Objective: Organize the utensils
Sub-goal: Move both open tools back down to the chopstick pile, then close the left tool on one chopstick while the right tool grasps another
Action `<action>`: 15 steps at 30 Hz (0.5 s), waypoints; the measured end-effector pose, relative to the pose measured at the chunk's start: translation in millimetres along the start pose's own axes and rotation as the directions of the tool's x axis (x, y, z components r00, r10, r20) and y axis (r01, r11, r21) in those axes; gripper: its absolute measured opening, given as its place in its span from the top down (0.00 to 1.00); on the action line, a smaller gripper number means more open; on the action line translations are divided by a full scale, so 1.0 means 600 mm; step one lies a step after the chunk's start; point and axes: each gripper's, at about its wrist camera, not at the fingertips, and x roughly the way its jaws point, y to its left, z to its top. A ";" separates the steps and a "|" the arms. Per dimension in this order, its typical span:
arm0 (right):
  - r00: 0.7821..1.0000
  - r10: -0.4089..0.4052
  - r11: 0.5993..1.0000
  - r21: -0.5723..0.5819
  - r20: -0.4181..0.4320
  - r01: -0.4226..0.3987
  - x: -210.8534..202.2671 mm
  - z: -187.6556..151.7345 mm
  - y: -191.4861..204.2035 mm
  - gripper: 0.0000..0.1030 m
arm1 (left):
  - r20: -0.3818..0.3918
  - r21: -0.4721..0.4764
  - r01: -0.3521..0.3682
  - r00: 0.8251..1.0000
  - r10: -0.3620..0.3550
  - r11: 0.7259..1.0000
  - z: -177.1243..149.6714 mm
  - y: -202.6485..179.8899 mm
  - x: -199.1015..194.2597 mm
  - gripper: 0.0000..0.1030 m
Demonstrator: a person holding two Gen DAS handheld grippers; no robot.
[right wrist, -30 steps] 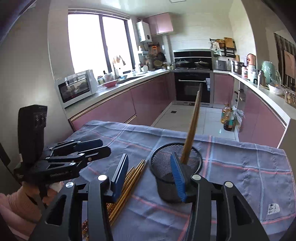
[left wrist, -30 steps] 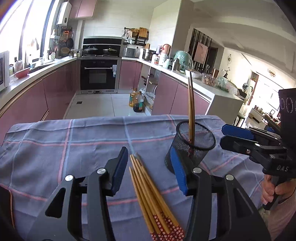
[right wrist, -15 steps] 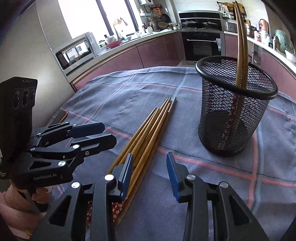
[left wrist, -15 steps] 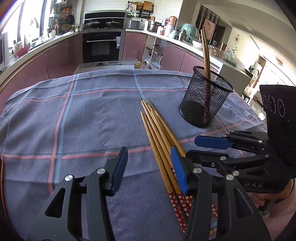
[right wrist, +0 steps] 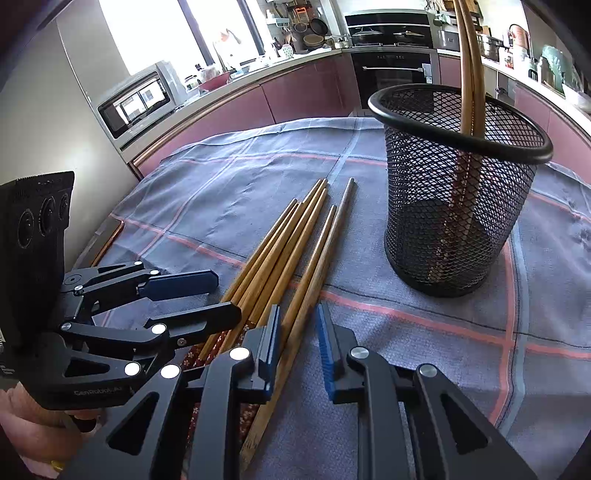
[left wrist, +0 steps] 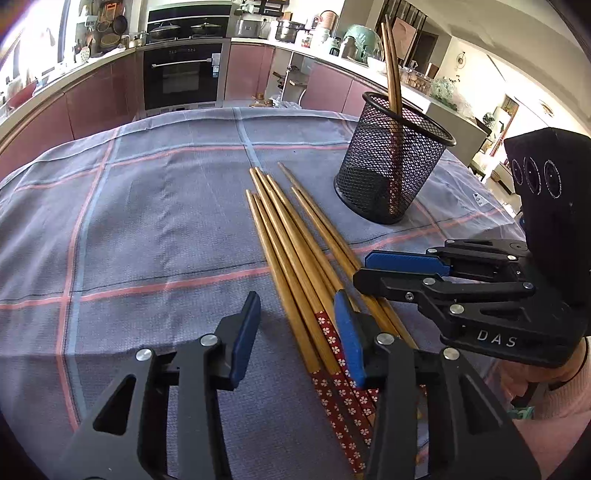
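Sunlit kitchen — pink cabinets [left wrist: 99, 103], built-in black oven [left wrist: 181, 79], bright window [right wrist: 155, 29], microwave [right wrist: 136, 99]

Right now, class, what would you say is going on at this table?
A person holds a two-finger gripper in each hand over a bundle of wooden chopsticks lying on a checked cloth. The right gripper is closing around two chopsticks that lie slightly apart from the rest, not yet pressing on them. The left gripper is also closing, over the main bundle. Two chopsticks already stand in the black mesh cup nearby.
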 end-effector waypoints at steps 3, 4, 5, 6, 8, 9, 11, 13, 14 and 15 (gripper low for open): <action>1.000 0.007 1.000 0.016 0.001 -0.007 -0.004 -0.003 -0.007 0.84 | -0.003 -0.007 0.006 1.000 -0.006 1.000 0.002 0.001 0.002 0.62; 1.000 0.006 1.000 0.019 0.003 -0.006 -0.005 -0.003 -0.009 0.84 | -0.004 -0.015 0.015 1.000 -0.015 1.000 0.002 0.004 0.002 0.62; 1.000 0.006 1.000 0.022 0.006 -0.006 -0.006 -0.004 -0.011 0.84 | -0.005 -0.022 0.022 1.000 -0.022 1.000 0.002 0.007 0.002 0.62; 1.000 0.006 1.000 0.025 0.008 -0.006 -0.007 -0.003 -0.012 0.84 | -0.005 -0.028 0.026 1.000 -0.026 0.999 0.001 0.010 0.003 0.62; 1.000 0.006 0.999 0.034 0.012 -0.006 -0.009 -0.003 -0.016 0.84 | -0.008 -0.035 0.031 0.999 -0.031 0.999 0.001 0.015 0.004 0.63; 1.000 0.004 0.999 0.038 0.015 -0.004 -0.009 -0.002 -0.018 0.84 | -0.007 -0.036 0.028 1.000 -0.029 0.999 0.001 0.015 0.004 0.64; 1.000 -0.008 0.999 0.039 0.013 0.007 -0.009 -0.001 -0.020 0.84 | -0.007 -0.040 0.027 1.000 -0.028 0.999 0.002 0.017 0.004 0.65; 1.000 -0.023 0.999 0.036 0.010 0.023 -0.004 0.000 -0.018 0.84 | -0.005 -0.044 0.026 1.000 -0.026 0.999 0.002 0.021 0.004 0.67; 0.999 -0.031 0.999 0.028 0.011 0.030 -0.004 0.001 -0.016 0.84 | -0.008 -0.046 0.025 1.000 -0.025 0.999 0.003 0.023 0.004 0.69; 0.999 -0.039 0.999 0.020 0.011 0.039 -0.004 0.002 -0.014 0.84 | -0.011 -0.048 0.024 1.000 -0.025 0.999 0.002 0.025 0.005 0.72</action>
